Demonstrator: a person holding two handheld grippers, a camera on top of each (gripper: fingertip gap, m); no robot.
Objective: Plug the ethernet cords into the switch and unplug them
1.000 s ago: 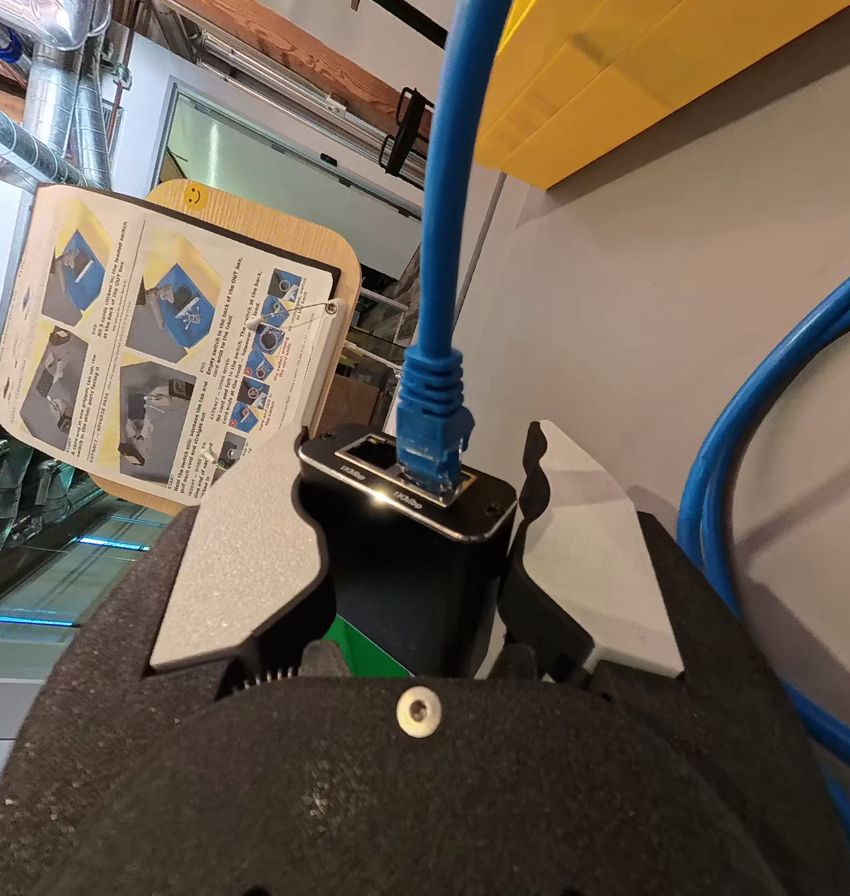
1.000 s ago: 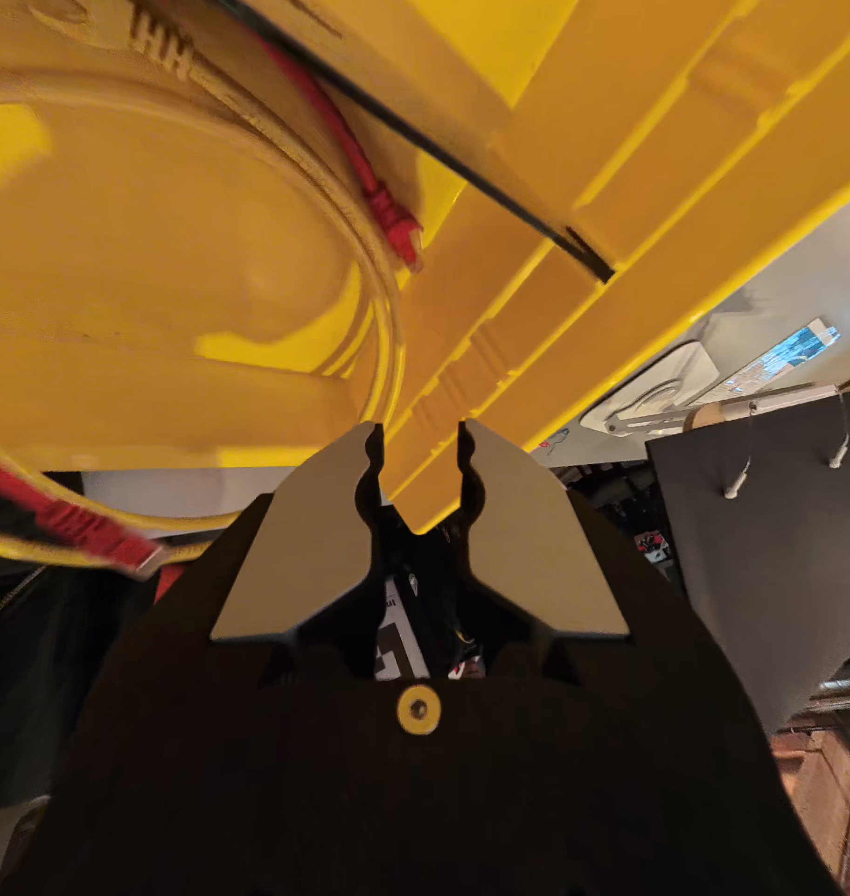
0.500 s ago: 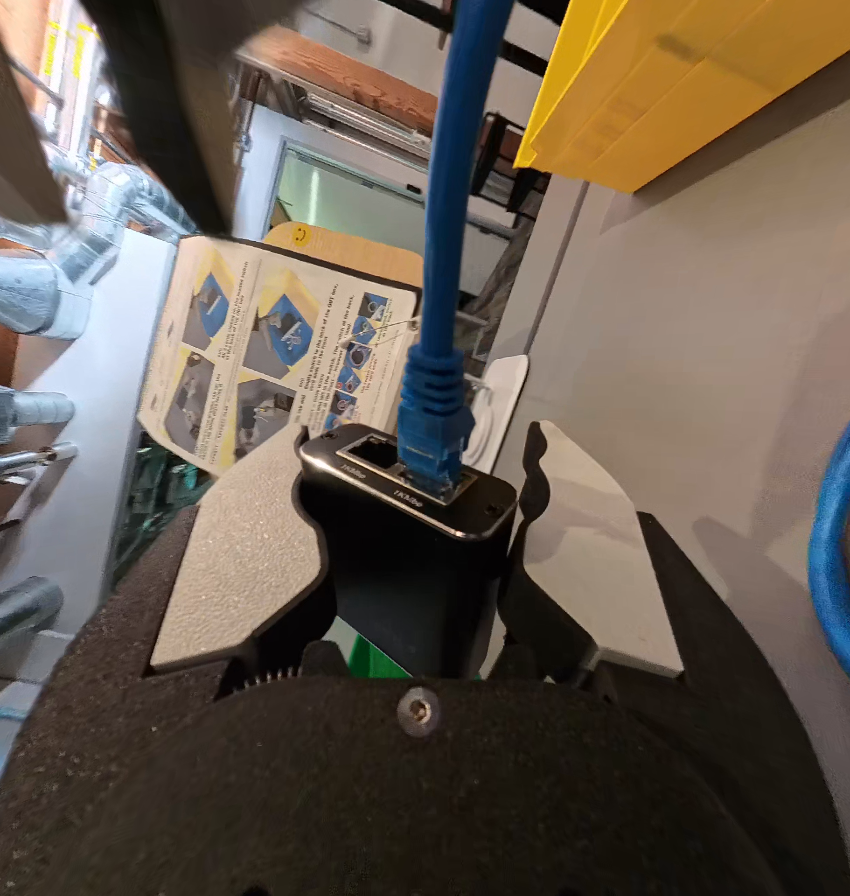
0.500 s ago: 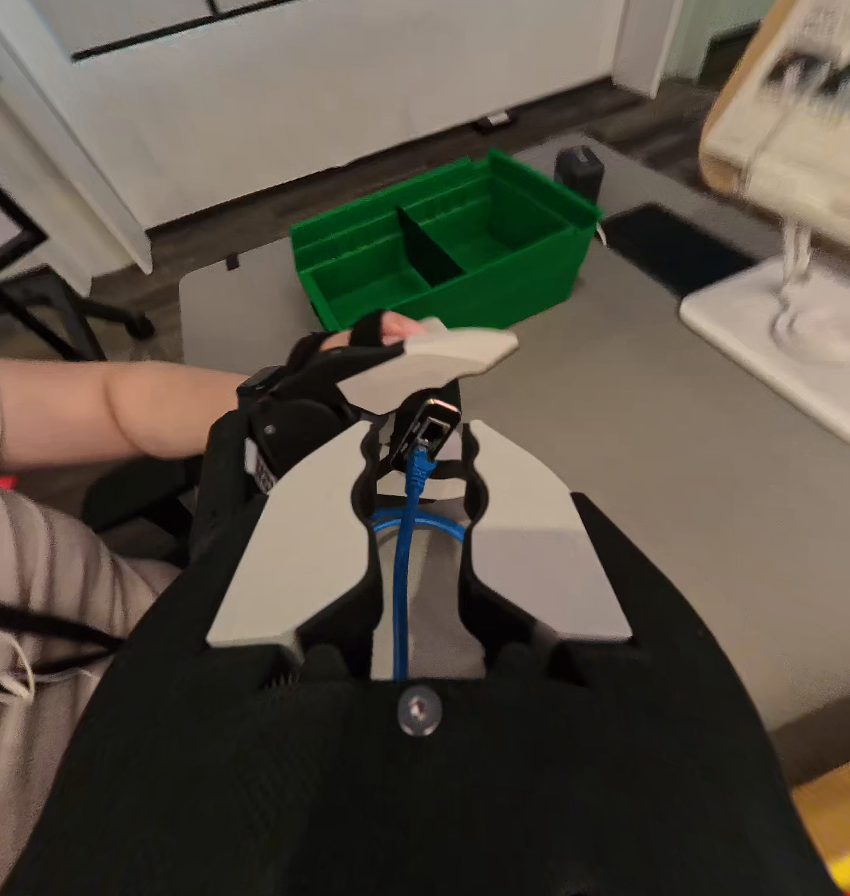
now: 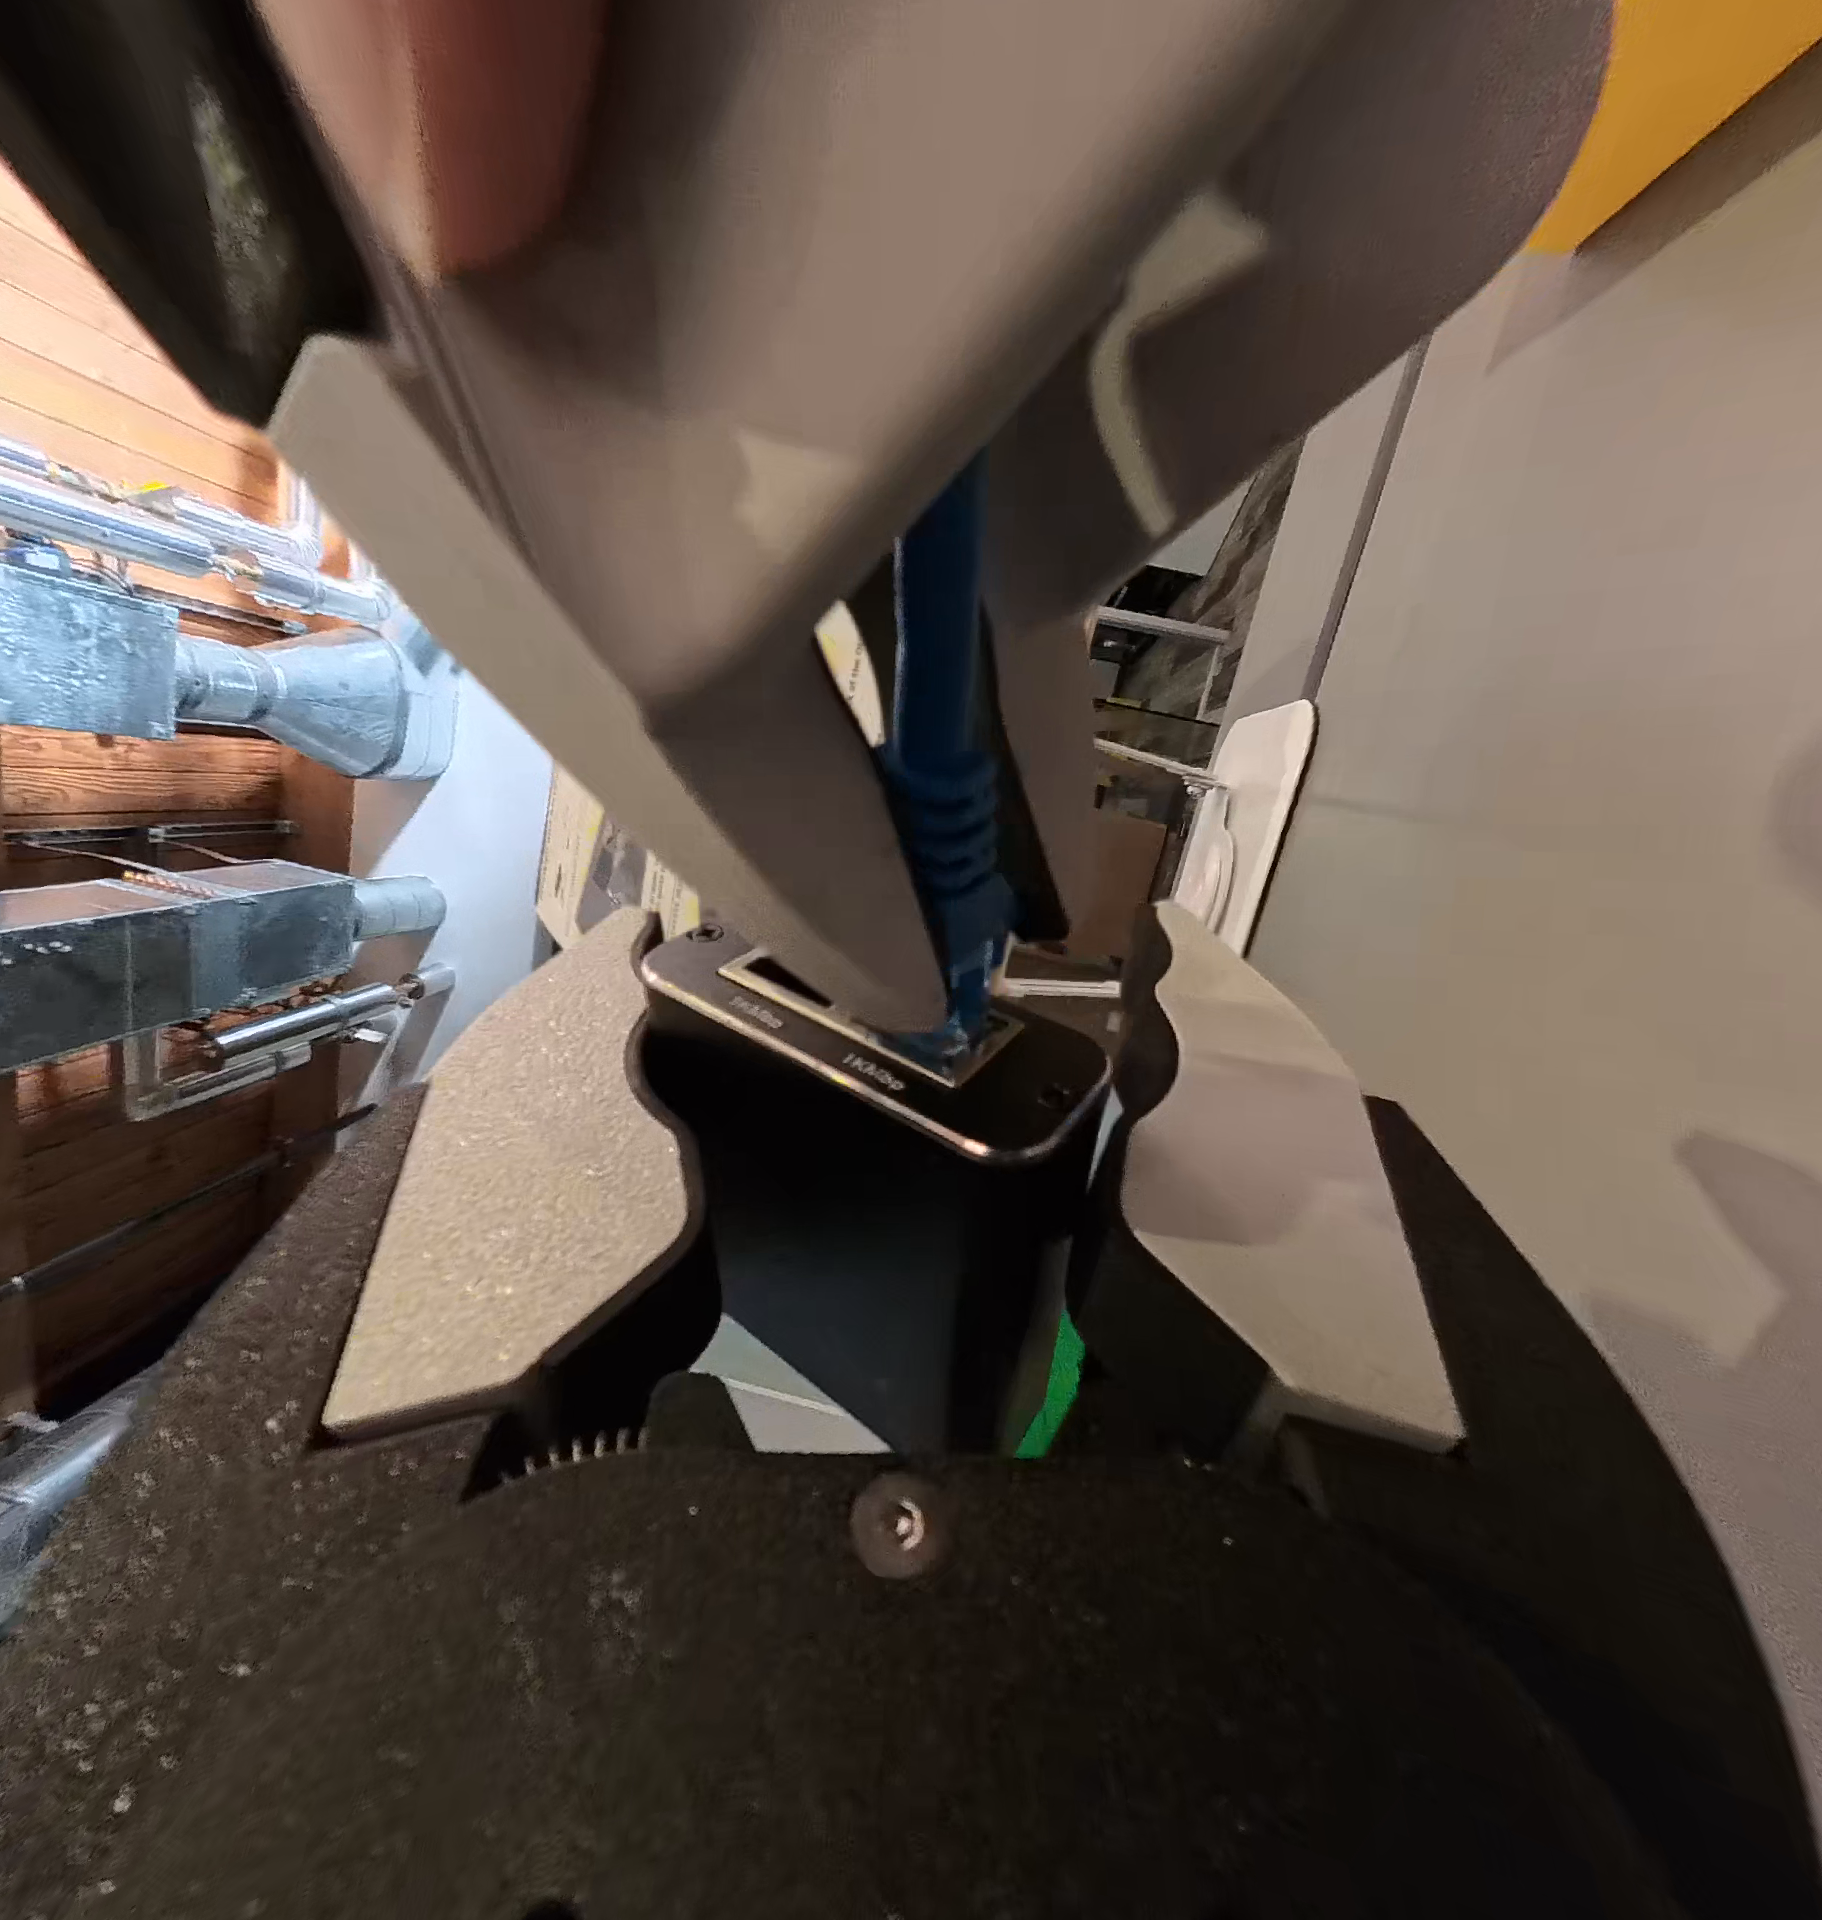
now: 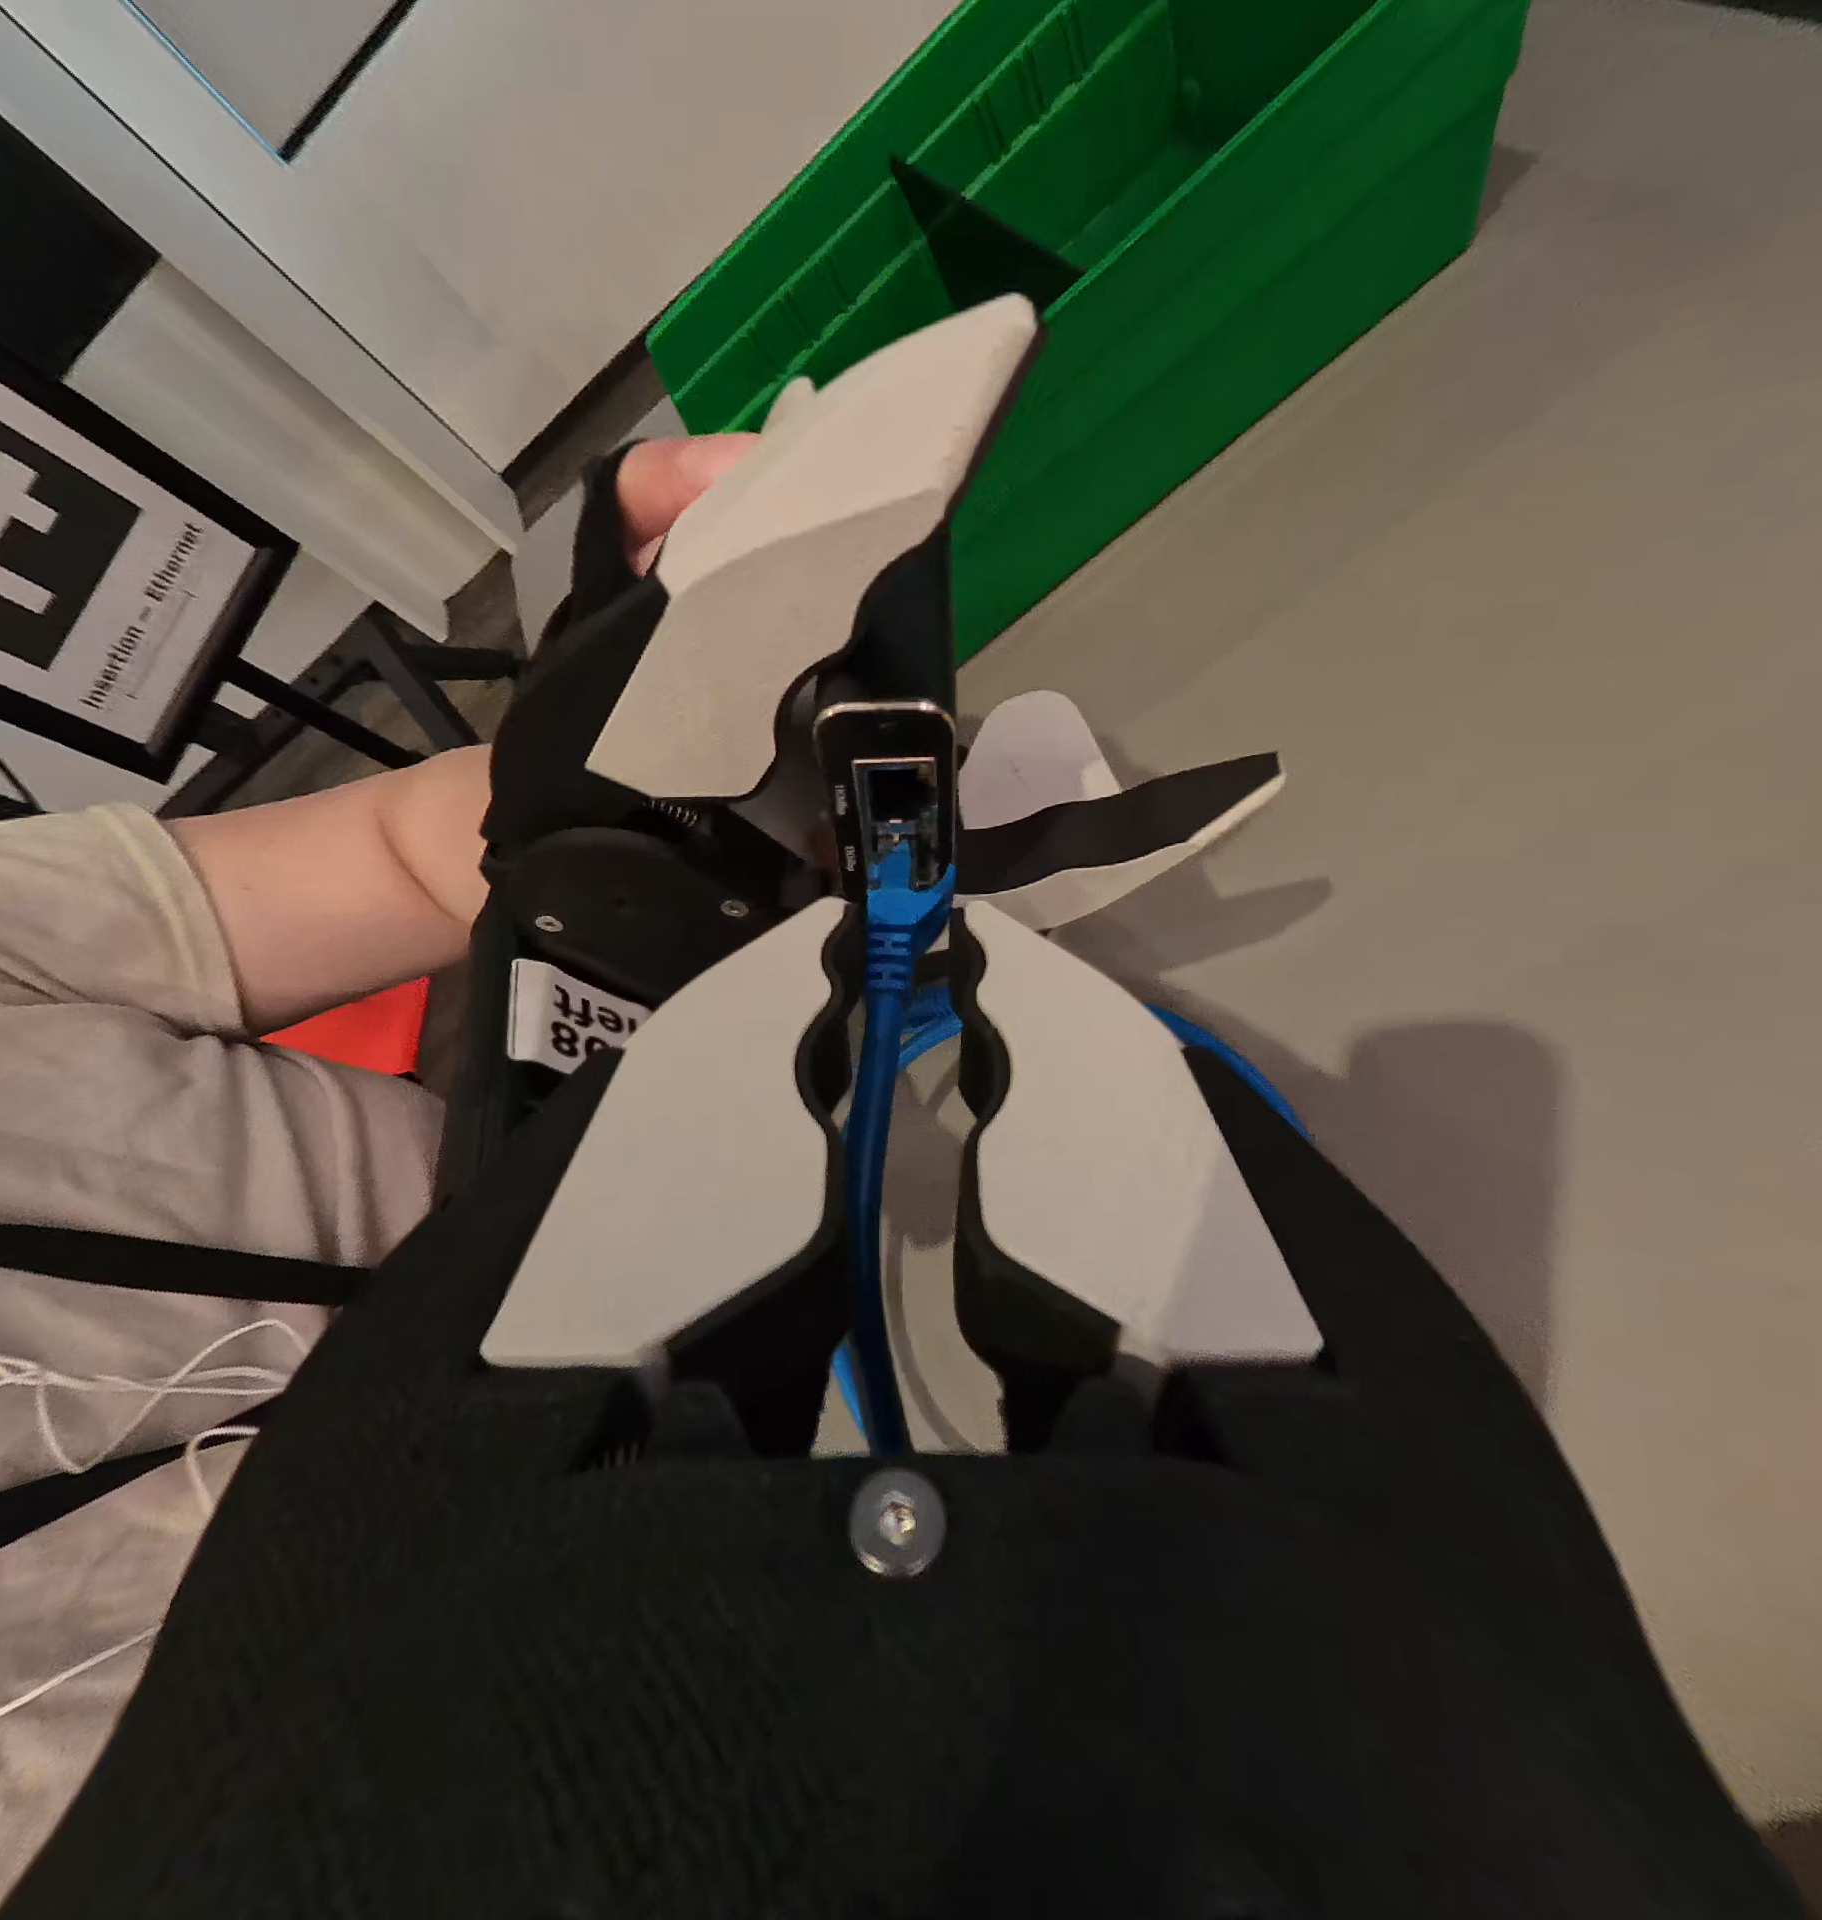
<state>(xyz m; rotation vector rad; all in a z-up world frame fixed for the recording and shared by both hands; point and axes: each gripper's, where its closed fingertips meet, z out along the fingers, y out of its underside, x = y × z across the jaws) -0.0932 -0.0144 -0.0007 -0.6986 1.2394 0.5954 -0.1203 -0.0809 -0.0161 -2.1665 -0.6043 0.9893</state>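
Observation:
My left gripper (image 5: 891, 925) is shut on a black switch (image 5: 886, 1153) and holds it up off the table, ports facing out. A blue ethernet plug (image 5: 954, 831) sits in one port; the port beside it (image 6: 891, 795) is empty. My right gripper (image 6: 902, 914) has come in from the cable side and is shut on the blue plug (image 6: 891, 945) right at the switch (image 6: 886, 727). Its blue cord (image 6: 871, 1195) runs back between its fingers. In the left wrist view the right gripper's finger (image 5: 761, 727) looms large and blurred over the switch.
A green divided bin (image 6: 1198, 208) stands on the grey table (image 6: 1561, 727) behind the switch. Loops of blue cord (image 6: 1250, 1081) lie under my right gripper. A person's forearm (image 6: 315, 883) is at the left. A white stand base (image 5: 1250, 821) and a yellow bin (image 5: 1717, 104) are nearby. Across from one pair of fingers to the other is roughly 7 cm.
My right gripper swung from the yellow bin to the switch, straddled the blue cord and closed on the plug. My left gripper kept its hold on the switch and turned a little.

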